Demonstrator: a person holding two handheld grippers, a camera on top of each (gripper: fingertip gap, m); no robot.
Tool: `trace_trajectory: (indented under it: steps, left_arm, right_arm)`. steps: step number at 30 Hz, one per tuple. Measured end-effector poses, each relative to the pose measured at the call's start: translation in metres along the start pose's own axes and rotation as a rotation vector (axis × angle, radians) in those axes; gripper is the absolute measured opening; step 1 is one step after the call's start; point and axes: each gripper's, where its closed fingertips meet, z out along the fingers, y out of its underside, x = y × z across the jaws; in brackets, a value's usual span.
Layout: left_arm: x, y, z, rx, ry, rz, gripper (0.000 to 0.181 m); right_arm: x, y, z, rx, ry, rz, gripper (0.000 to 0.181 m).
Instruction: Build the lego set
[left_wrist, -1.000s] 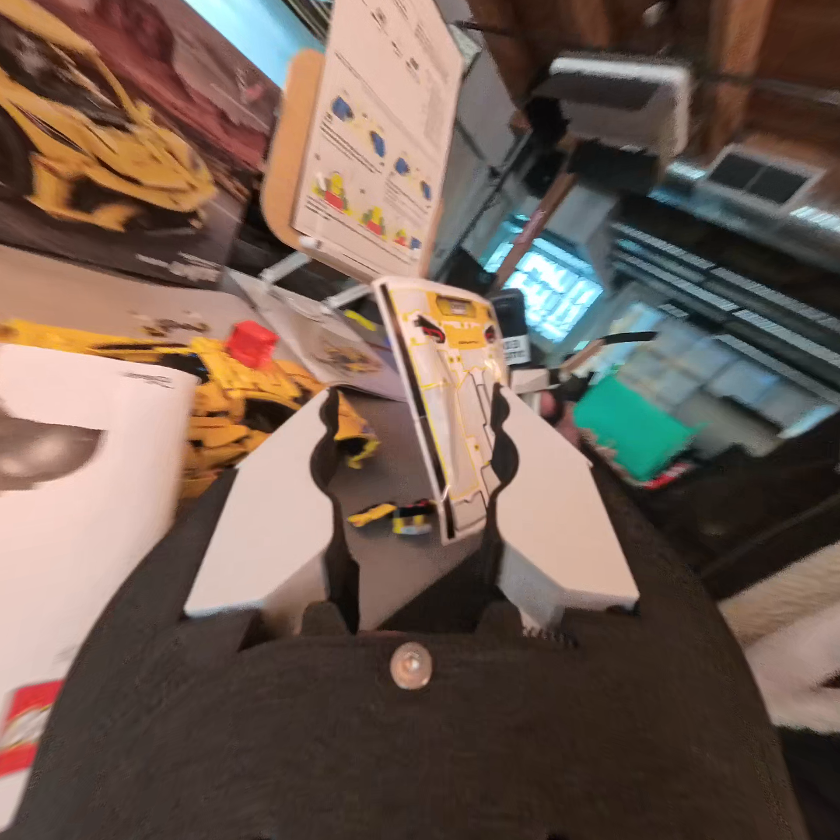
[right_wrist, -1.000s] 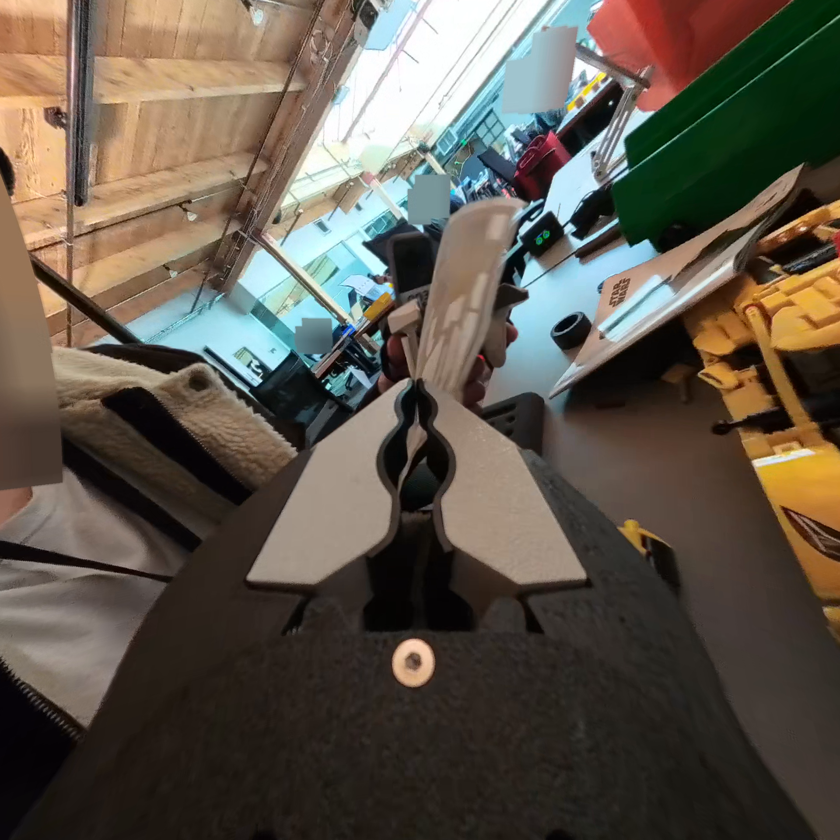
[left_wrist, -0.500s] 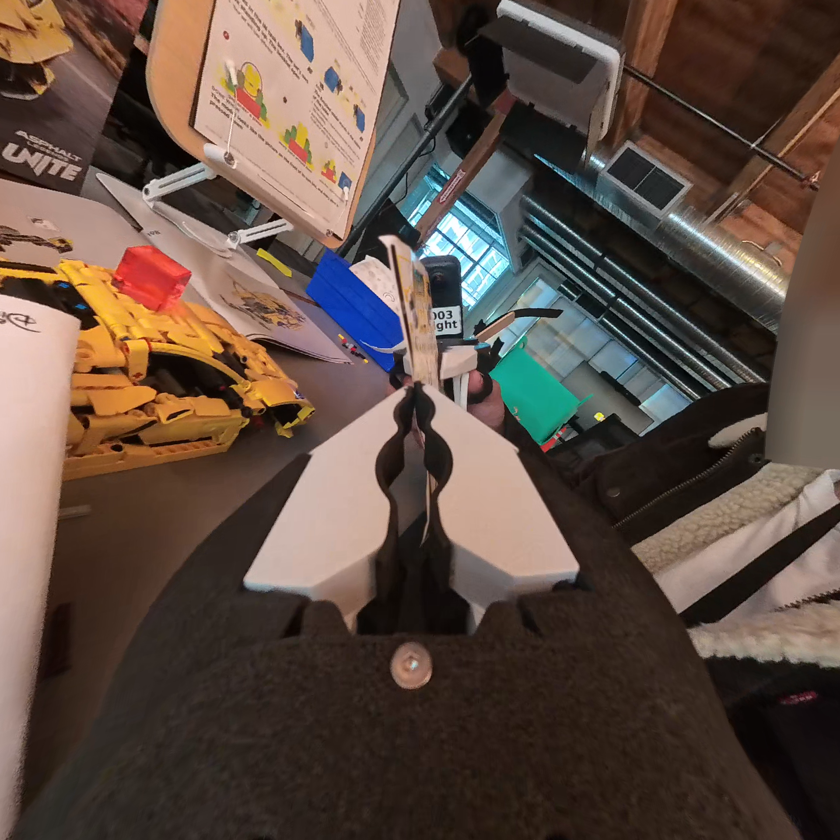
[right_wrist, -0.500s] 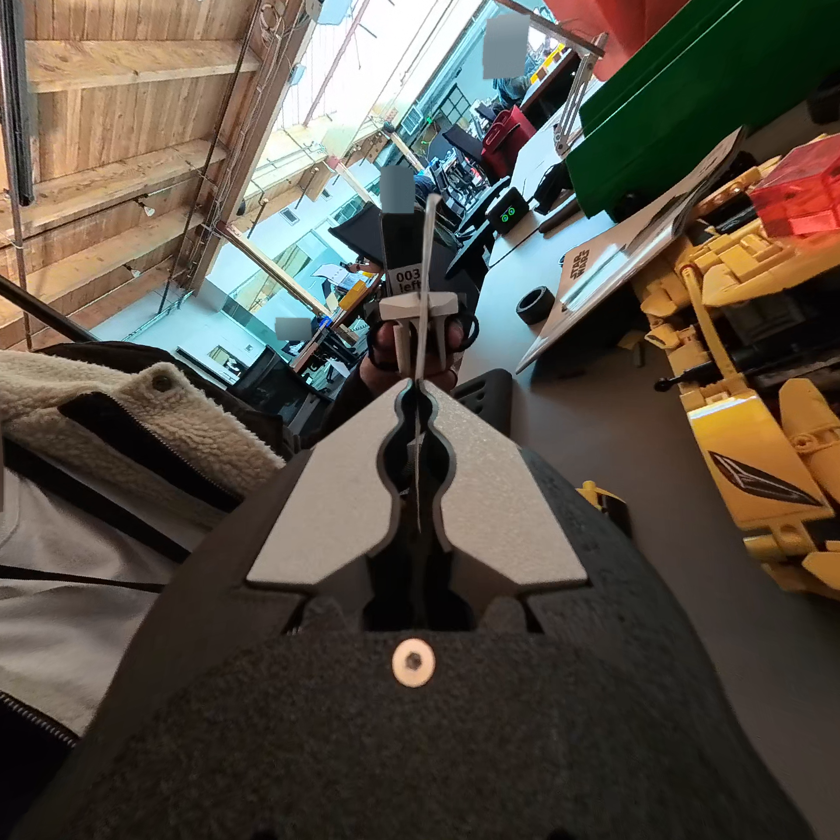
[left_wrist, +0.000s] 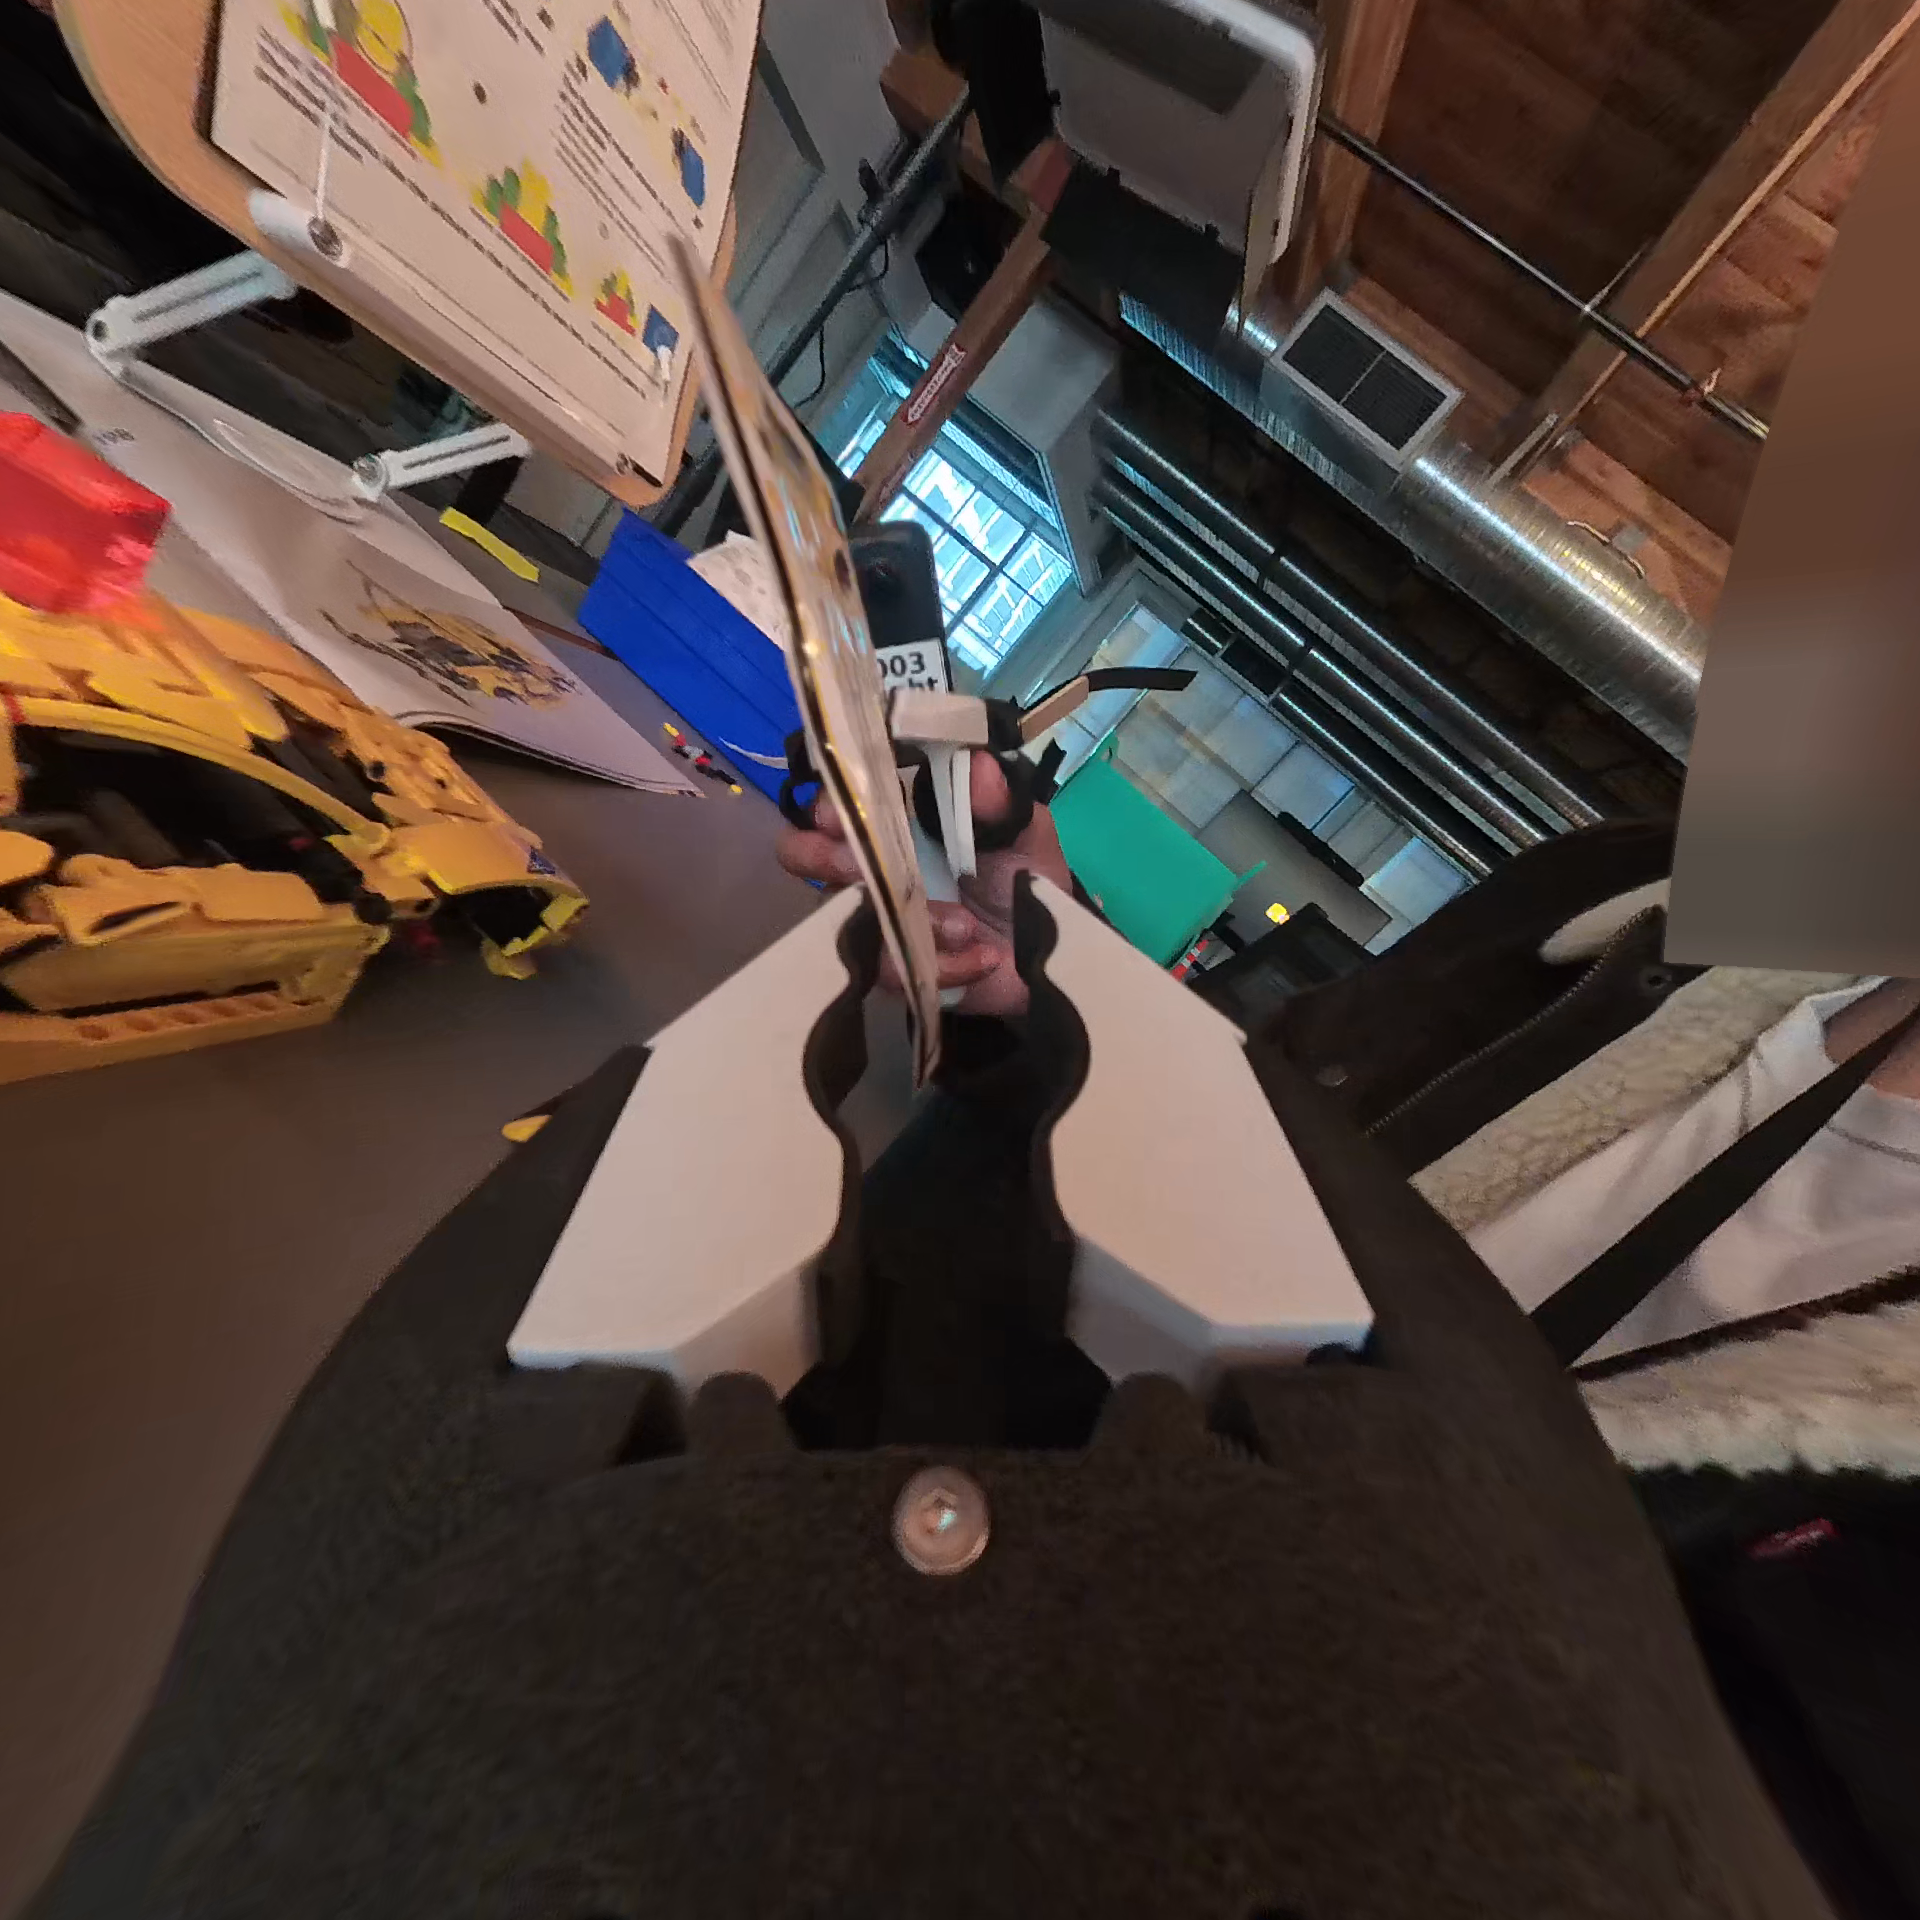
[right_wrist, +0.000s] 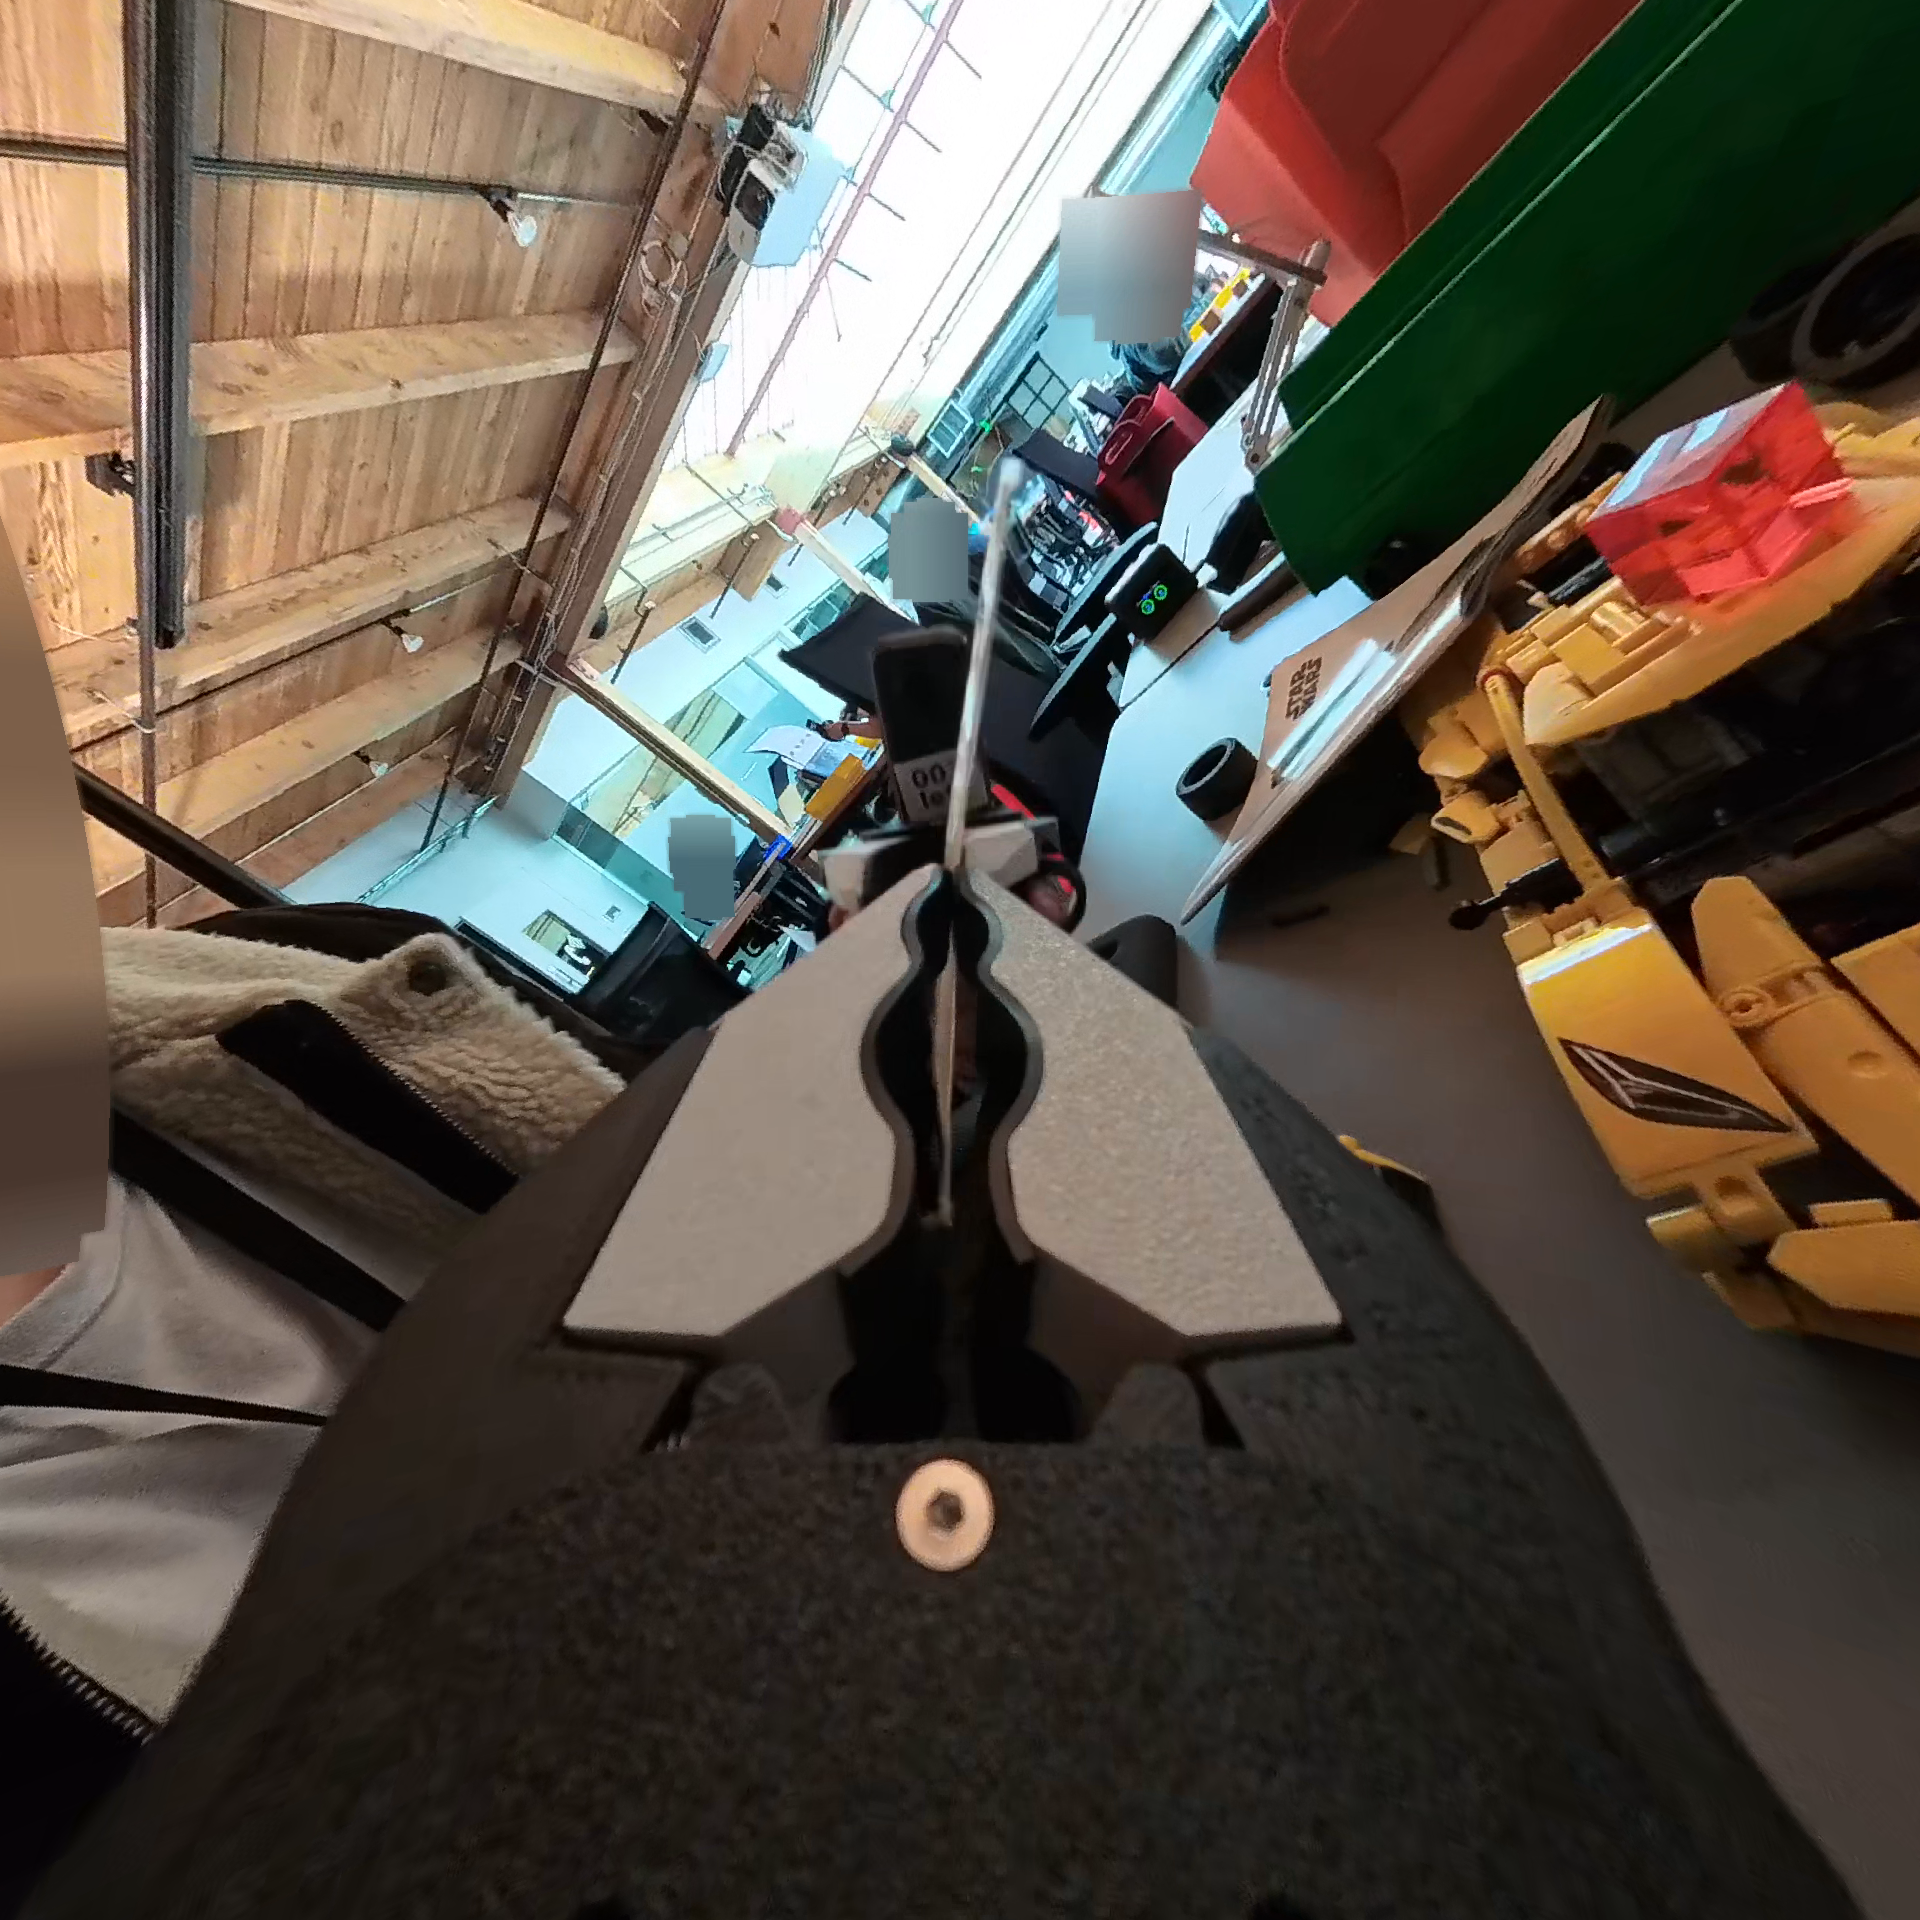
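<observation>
A thin sticker sheet (left_wrist: 831, 665) with yellow printing stands edge-on between the two grippers. My right gripper (right_wrist: 948, 881) is shut on the sheet (right_wrist: 977, 665), which runs up from its closed tips. My left gripper (left_wrist: 943, 888) is open. The sheet's lower end hangs between its fingers with a gap on both sides. The right gripper's white fingers (left_wrist: 951, 800) and the hand holding it show just beyond. The yellow lego car (left_wrist: 208, 831) with a red translucent block (left_wrist: 62, 540) on top lies on the grey table; it also shows in the right wrist view (right_wrist: 1662, 935).
An instruction board on a stand (left_wrist: 468, 156), an open booklet (left_wrist: 447, 644) and a blue bin (left_wrist: 686, 644) lie beyond the car. A black tyre (right_wrist: 1216, 777), a brown-covered booklet (right_wrist: 1382, 675) and a green box (right_wrist: 1558, 260) show in the right wrist view. A person's fleece-lined jacket (right_wrist: 312, 1039) is close by. Tip to tip, the grippers are about 7 centimetres apart. Both grippers' tips are roughly 15 centimetres from the yellow lego car (left_wrist: 208, 831).
My left gripper, open a second ago, shut on the sheet half a second ago and has now opened again. The right gripper has kept its grip; the sheet now leans left in the left view.
</observation>
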Motion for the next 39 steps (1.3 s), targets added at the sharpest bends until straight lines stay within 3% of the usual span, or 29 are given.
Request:
trace_trajectory:
  steps: [5,11,17,20,24,29,39]
  left_arm:
    - [-0.012,-0.010,-0.003,0.006,-0.097,0.077,0.025]
    - [-0.015,-0.035,-0.004,0.072,-0.164,0.170,0.049]
    - [0.009,-0.034,0.019,0.038,-0.057,0.177,0.049]
    - [0.012,-0.043,0.026,0.084,-0.025,0.151,0.048]
    - [0.017,-0.036,0.033,0.042,0.027,0.102,0.016]
    - [0.011,-0.032,0.037,0.033,-0.016,0.088,0.004]
    - [0.009,-0.034,0.033,0.041,-0.050,0.131,0.000]
  right_arm:
    - [-0.011,0.007,0.003,-0.053,-0.044,-0.025,0.000]
    - [-0.020,0.020,0.011,-0.123,-0.065,-0.066,0.000]
    - [-0.027,0.031,0.016,-0.178,-0.110,-0.055,0.000]
    - [-0.031,0.038,0.020,-0.215,-0.124,-0.073,0.000]
    - [-0.028,0.043,0.022,-0.236,-0.088,-0.107,0.000]
    - [-0.024,0.042,0.021,-0.233,-0.054,-0.119,0.000]
    - [-0.018,0.038,0.021,-0.218,0.002,-0.163,0.000]
